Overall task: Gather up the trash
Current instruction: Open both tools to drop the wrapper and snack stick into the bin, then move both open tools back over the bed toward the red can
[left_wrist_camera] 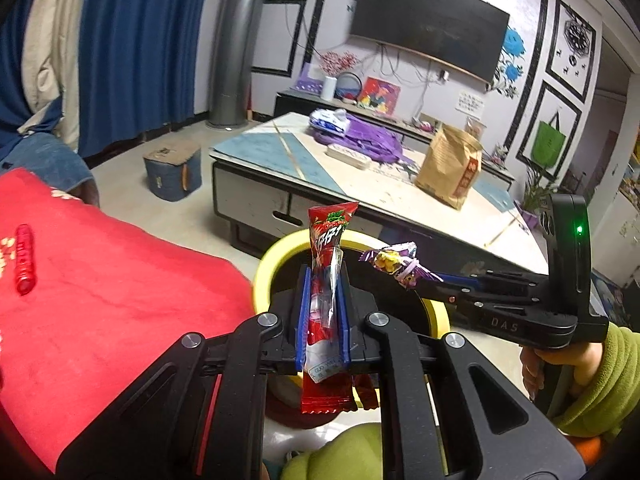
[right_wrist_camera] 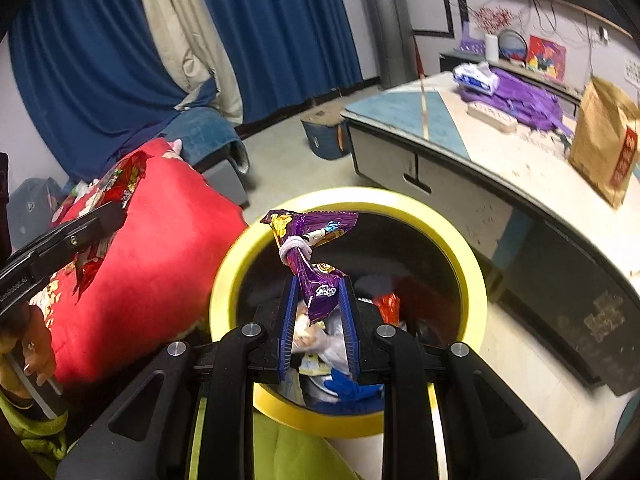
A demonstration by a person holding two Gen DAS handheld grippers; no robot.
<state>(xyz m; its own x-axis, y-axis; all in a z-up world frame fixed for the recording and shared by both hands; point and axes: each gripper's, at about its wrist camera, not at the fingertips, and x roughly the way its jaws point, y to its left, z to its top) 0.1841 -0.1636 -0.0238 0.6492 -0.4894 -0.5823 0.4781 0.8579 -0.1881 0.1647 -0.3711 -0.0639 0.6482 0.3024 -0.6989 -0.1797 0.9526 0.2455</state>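
Yellow plastic rims the bin (right_wrist_camera: 472, 264), which stands on the floor between the red blanket (right_wrist_camera: 168, 240) and the low worktop (right_wrist_camera: 520, 184), already part full of wrappers. The right claw (right_wrist_camera: 318, 292) is clenched on a purple snack wrapper (right_wrist_camera: 316, 276) tied with a hair band, and it hangs directly over the bin's mouth. The left claw (left_wrist_camera: 323, 276) grips a red wrapper (left_wrist_camera: 326, 280) upright between its blue pads; seen from the left wrist, it sits over the near rim of the bin (left_wrist_camera: 264, 268) rather than clearly over the opening.

The chief risk, as I judge it, is with the red wrapper: let go from here, so light and long a piece could catch the rim, tip outward and land on the blanket or the floor. The purple one may cling to a pad, being crumpled foil. The two claws also stand close together, so moving either inward could knock the other's load loose early.
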